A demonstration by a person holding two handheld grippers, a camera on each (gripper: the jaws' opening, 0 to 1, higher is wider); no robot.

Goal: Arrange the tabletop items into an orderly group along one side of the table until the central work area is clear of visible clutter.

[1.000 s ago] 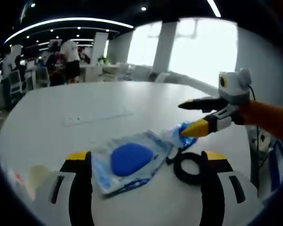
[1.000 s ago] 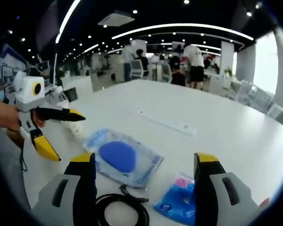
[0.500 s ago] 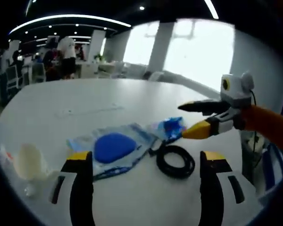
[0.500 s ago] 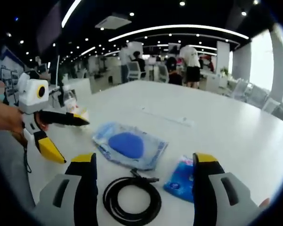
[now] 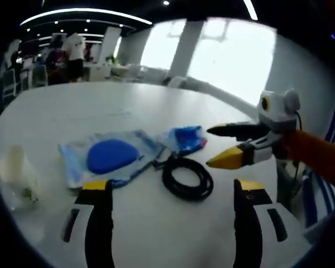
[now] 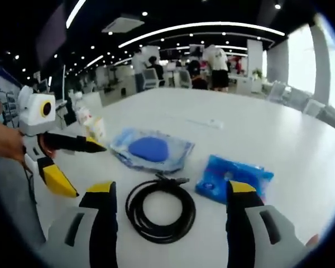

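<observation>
A clear packet with a blue oval pad lies on the white table. Right of it are a small blue packet and a coiled black cable. My left gripper is open, just short of the cable. My right gripper comes in from the right, open and empty, beside the cable. In the right gripper view, the right gripper is open over the cable, with the blue packet to its right and the clear packet beyond. The left gripper hangs open at the left.
A pale cup stands at the table's left edge, and small white bottles stand behind the left gripper. A flat white strip lies farther out on the table. People and chairs are far behind.
Both cameras have shifted, so the cable and packets now sit nearer the middle of each view. The items lie where they were. Both grippers stay open.
</observation>
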